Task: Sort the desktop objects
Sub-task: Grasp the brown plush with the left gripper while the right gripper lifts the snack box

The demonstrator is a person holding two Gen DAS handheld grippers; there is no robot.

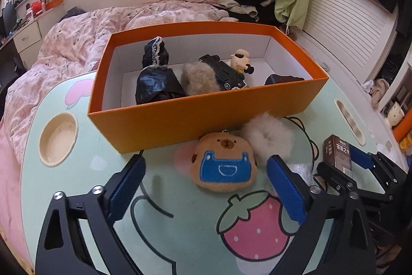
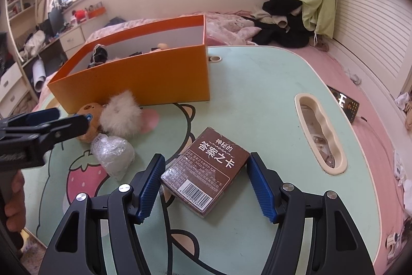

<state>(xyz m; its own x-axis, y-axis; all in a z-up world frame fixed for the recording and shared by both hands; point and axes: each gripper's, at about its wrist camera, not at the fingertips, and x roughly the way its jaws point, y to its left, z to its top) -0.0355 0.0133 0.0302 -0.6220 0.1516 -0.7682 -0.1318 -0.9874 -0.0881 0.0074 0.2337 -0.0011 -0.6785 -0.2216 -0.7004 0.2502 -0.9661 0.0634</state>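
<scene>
On the mint-green counter [image 2: 257,84], just before the orange box [image 1: 206,117] that already holds several things, the right tool [image 2: 207,181] straddles the brown card pack [image 2: 206,172] with jaws part-open, the pads seemingly not yet pressing, while the left tool [image 1: 206,184] hovers wide open and empty over the capybara plush [image 1: 223,163] beside the white pompom [image 1: 267,137]. The step looks like picking up the next items, calling for each tool to close and lift over the box wall. The clear-wrapped bundle [image 2: 113,155] is unidentifiable, and the box's contents are partly hidden.
</scene>
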